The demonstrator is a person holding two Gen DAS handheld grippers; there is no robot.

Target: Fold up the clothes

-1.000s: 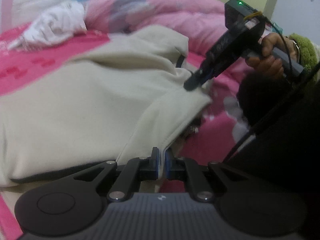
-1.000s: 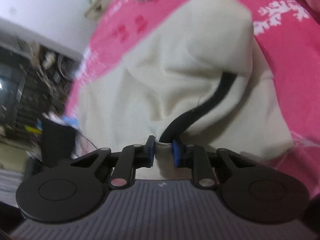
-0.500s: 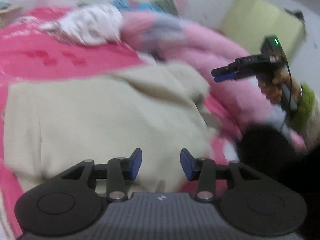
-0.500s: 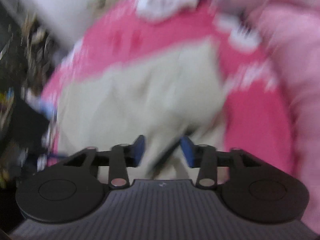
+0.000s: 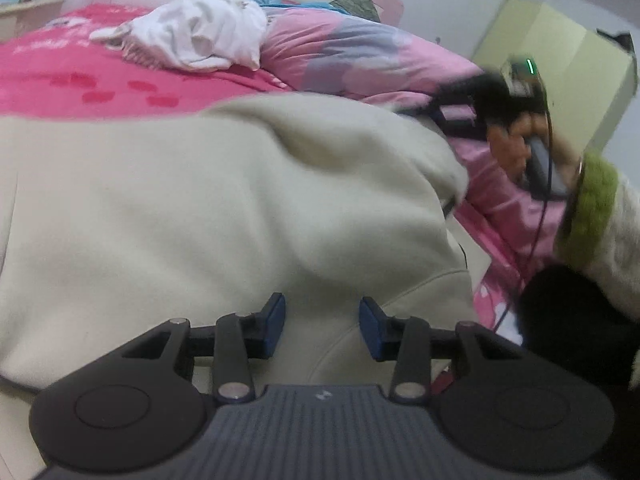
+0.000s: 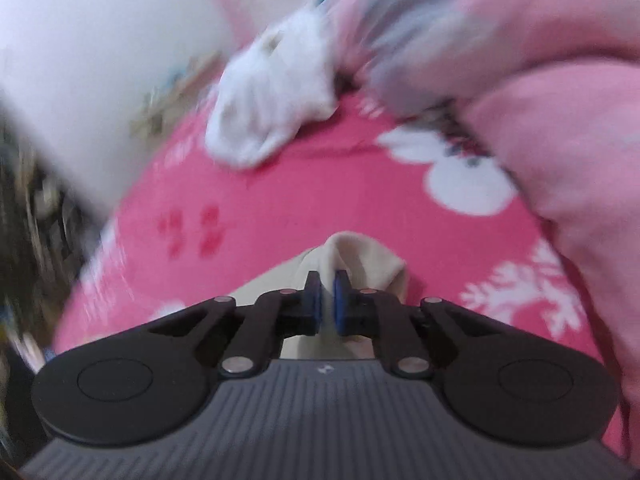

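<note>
Both grippers over cream garment (image 5: 224,200): right gripper (image 6: 325,300) pinching it.

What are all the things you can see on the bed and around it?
Cream garment: one, cream, spread across the bed, nearest the cameras.
White clothes: one crumpled pile, white, far end of the bed.
Quilt: one, pink with grey patches, bunched beside the pile.
Bedsheet: one, bright pink with white prints, under everything.
Cabinet: one, pale yellow, by the wall.
Left gripper: black, blue pads, closing, nothing pinched.
Right gripper: shut on cream garment.
Sleeve cuff: green.
</note>
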